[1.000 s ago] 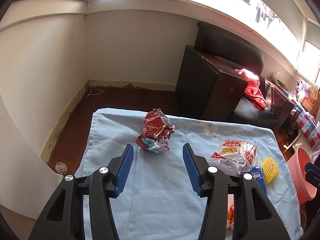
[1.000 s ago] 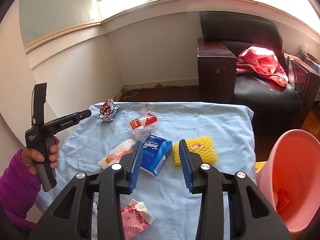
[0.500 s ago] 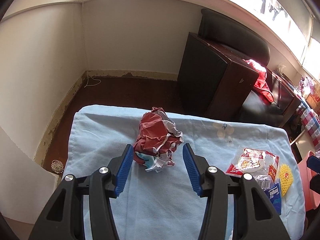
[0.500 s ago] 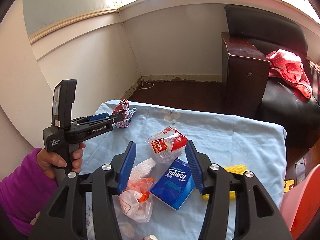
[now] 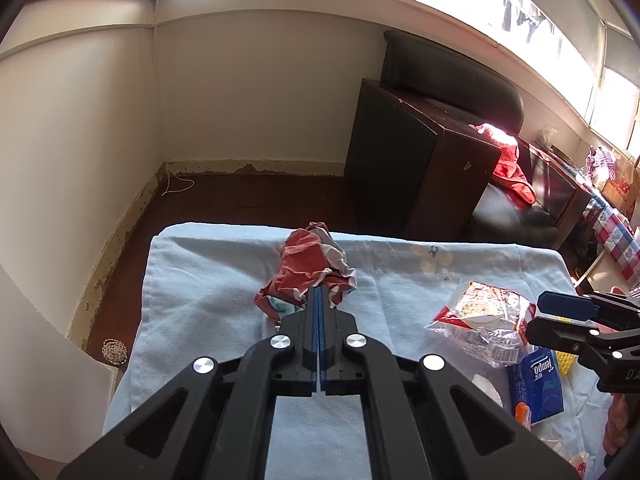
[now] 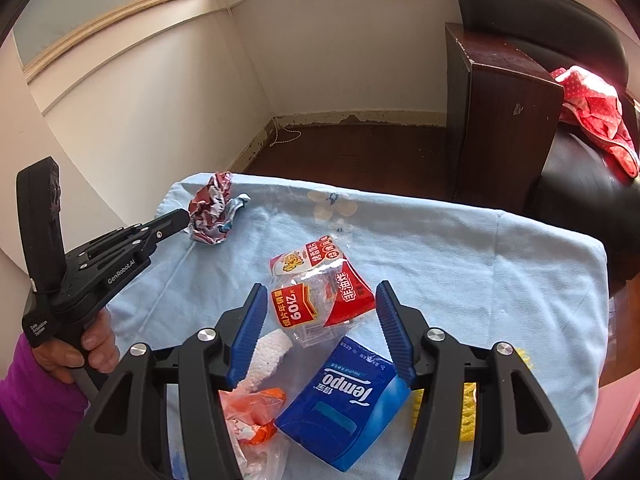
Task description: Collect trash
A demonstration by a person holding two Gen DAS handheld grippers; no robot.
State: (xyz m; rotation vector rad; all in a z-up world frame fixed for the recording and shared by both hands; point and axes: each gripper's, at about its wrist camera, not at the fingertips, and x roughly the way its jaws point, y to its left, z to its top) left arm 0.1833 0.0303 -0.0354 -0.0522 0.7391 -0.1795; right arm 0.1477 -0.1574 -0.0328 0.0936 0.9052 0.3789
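Note:
A crumpled red-and-white wrapper (image 5: 308, 264) lies near the far left corner of the blue-clothed table (image 5: 200, 300). My left gripper (image 5: 319, 294) is shut, its tips pinching the wrapper's near edge; the right wrist view shows the same grip on the wrapper (image 6: 212, 212) by the left gripper (image 6: 182, 216). My right gripper (image 6: 320, 292) hangs over a clear snack bag (image 6: 308, 264) printed in red. Its jaws are opening, with the bag between them and the pads off it. In the left wrist view the right gripper (image 5: 546, 318) is at the right edge.
A blue Tempo tissue pack (image 6: 348, 404), a white wad (image 6: 270, 354), an orange-and-clear bag (image 6: 252, 412) and a yellow item (image 6: 468, 408) lie under the right gripper. A pink bin (image 6: 620, 400) is at the right edge. A dark cabinet (image 5: 420, 168) stands beyond the table.
The left gripper came down to the red wrapper and closed on it. The right gripper moved left and forward from the tissue pack to over the snack bag, its jaws widening.

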